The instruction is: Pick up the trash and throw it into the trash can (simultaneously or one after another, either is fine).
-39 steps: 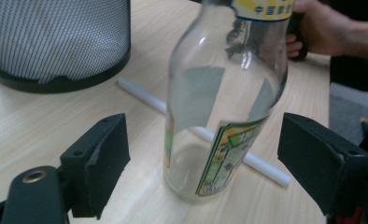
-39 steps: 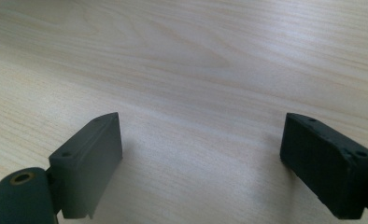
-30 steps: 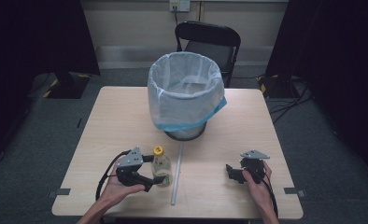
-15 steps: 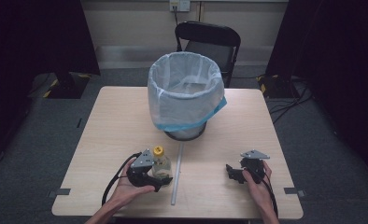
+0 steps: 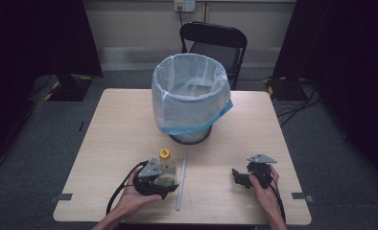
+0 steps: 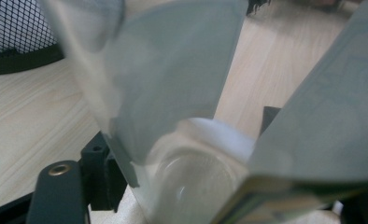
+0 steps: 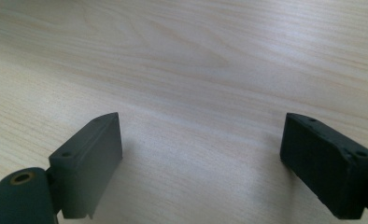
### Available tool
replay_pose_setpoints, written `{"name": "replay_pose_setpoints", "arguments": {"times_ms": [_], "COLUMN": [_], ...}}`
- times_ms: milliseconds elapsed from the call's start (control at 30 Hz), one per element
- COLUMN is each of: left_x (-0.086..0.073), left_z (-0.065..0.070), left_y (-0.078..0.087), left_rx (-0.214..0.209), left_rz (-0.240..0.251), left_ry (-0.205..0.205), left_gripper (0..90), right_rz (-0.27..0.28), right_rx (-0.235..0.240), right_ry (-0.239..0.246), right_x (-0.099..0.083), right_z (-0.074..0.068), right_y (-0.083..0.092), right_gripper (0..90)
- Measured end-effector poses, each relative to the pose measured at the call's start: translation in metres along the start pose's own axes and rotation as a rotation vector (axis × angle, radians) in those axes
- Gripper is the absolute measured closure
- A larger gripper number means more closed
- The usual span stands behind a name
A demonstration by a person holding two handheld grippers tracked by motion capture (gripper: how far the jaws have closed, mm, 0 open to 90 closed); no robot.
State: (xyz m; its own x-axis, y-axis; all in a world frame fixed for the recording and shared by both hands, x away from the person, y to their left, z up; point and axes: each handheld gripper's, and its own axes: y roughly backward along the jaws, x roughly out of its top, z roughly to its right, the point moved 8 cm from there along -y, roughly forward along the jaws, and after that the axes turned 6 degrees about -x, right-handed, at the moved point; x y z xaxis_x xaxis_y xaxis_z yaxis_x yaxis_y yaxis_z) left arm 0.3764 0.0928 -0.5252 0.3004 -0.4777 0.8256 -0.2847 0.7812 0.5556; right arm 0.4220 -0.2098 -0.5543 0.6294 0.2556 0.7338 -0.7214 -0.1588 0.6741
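Bottle (image 5: 166, 168): small clear one w/ yellow cap, label round the body. On the table (image 5: 120, 124), near edge, in front of the bin and a bit left of it. Cap end points toward the bin.

Bottle, left gripper view (image 6: 173, 93): v. close, blurred, bottom end toward the camera. Sits between the two jaws.

Left gripper (image 5: 151, 179): in person's left hand (image 5: 132, 194), at the bottle's near end, well short of the bin. Jaws either side of bottle, still wide; they have just been closing on it. Whether pads press on the bottle yet: can't tell, too blurred.

Right gripper (image 5: 242, 177): in right hand (image 5: 264, 184), in front of the bin and off to its right, well apart from the bottle. Low over the tabletop.

Right gripper, own view (image 7: 201, 158): jaws spread wide, nothing between them, just bare wood.

Bin (image 5: 189, 98): black mesh basket w/ whitish liner, liner's blue edge hangs down the outside. Stands mid-table. Mesh also seen top left in left gripper view (image 6: 14, 28).

Strip (image 5: 182, 177): thin pale line on the tabletop, runs from the bin's base toward the near edge. Bottle just left of it, right gripper well to its right.

Chair (image 5: 213, 45): black folding one, behind the bin, past the table's far edge.
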Motion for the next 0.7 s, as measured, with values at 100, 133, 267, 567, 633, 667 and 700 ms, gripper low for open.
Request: {"name": "replay_pose_setpoints", "arguments": {"times_ms": [100, 133, 267, 567, 633, 667, 700], "left_x": [0.0007, 0.0007, 0.0022, 0.0022, 0.0034, 0.0045, 0.0068], "left_z": [-0.0004, -0.0004, 0.0008, 0.004, 0.0053, 0.0053, 0.005], "left_y": [-0.0003, -0.0003, -0.001, 0.0, 0.0006, 0.0017, 0.0042], "left_rx": [0.011, 0.011, 0.021, 0.004, 0.001, 0.005, -0.004], "left_rz": [-0.005, -0.005, -0.014, -0.014, -0.002, 0.004, 0.023], "left_ry": [0.0, 0.0, -0.007, 0.003, 0.007, 0.009, 0.021], "left_gripper": [27.3, 27.5, 27.9, 28.1, 28.1, 28.1, 28.2], "right_rz": [0.0, 0.0, 0.0, 0.0, 0.0, 0.0, 0.0], "right_rx": [0.0, 0.0, 0.0, 0.0, 0.0, 0.0, 0.0], "right_ry": [0.0, 0.0, 0.0, 0.0, 0.0, 0.0, 0.0], "right_x": [0.0, 0.0, 0.0, 0.0, 0.0, 0.0, 0.0], "right_z": [0.0, 0.0, 0.0, 0.0, 0.0, 0.0, 0.0], "right_y": [0.0, 0.0, 0.0, 0.0, 0.0, 0.0, 0.0], "right_gripper": [12.1, 12.1, 12.1, 12.1, 12.1, 12.1, 12.1]}}
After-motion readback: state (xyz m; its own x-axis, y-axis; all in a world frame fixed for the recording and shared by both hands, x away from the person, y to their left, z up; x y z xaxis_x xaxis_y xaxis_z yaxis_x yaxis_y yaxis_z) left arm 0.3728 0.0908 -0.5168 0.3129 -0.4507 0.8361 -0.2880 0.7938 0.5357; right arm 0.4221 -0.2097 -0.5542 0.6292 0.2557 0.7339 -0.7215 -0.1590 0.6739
